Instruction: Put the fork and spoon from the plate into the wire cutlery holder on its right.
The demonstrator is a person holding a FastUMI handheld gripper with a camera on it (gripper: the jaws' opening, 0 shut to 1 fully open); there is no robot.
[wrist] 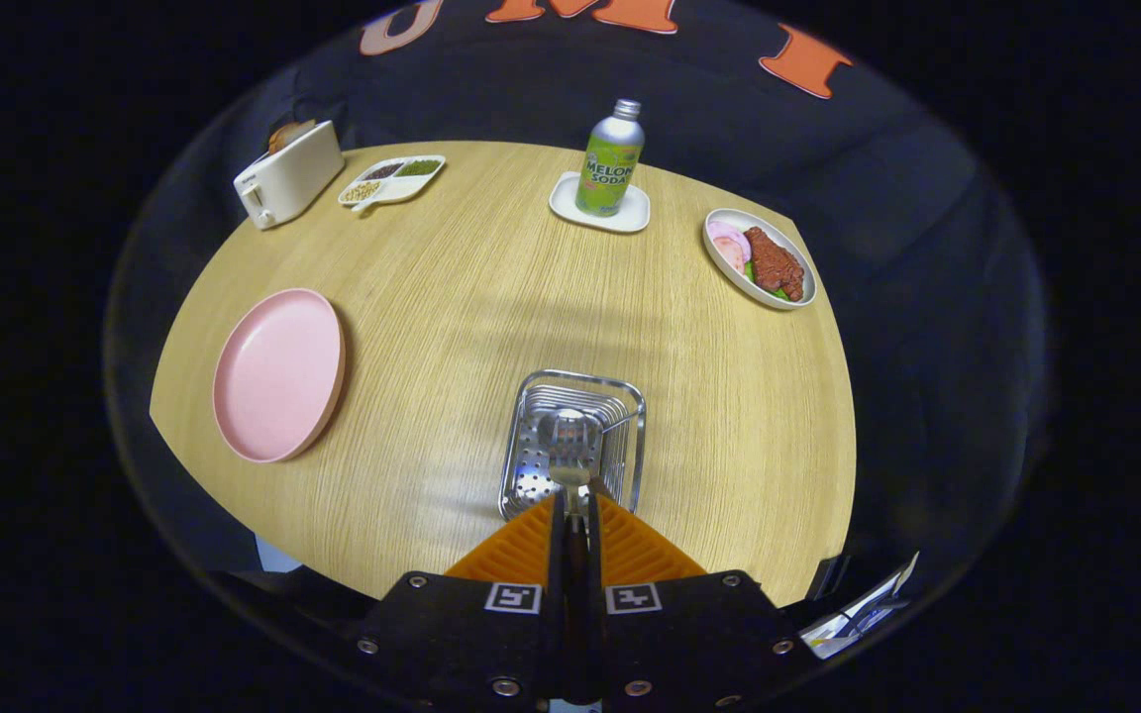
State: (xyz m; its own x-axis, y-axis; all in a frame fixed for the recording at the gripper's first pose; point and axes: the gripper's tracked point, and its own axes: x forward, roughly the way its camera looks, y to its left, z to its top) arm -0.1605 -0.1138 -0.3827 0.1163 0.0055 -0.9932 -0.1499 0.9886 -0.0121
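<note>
A bottle [610,158] on a white coaster [598,208] reads "MELON SODA". The gripper [574,505] is nearly closed, both fingers pinching a fork [569,451] by its handle, tines hanging over the wire holder [570,446]. Left of it lies the pink plate [278,374], well apart.

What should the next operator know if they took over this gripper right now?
Gripper: fingers shut on the fork, held directly over the wire cutlery holder.
Spoon: already lying in the holder, I think; its bowl shows under the fork's tines.
Pink plate: left of the holder, nothing on it.
Done: both pieces are off the plate.
Left: lower the fork into the holder, open the fingers, back away.
</note>
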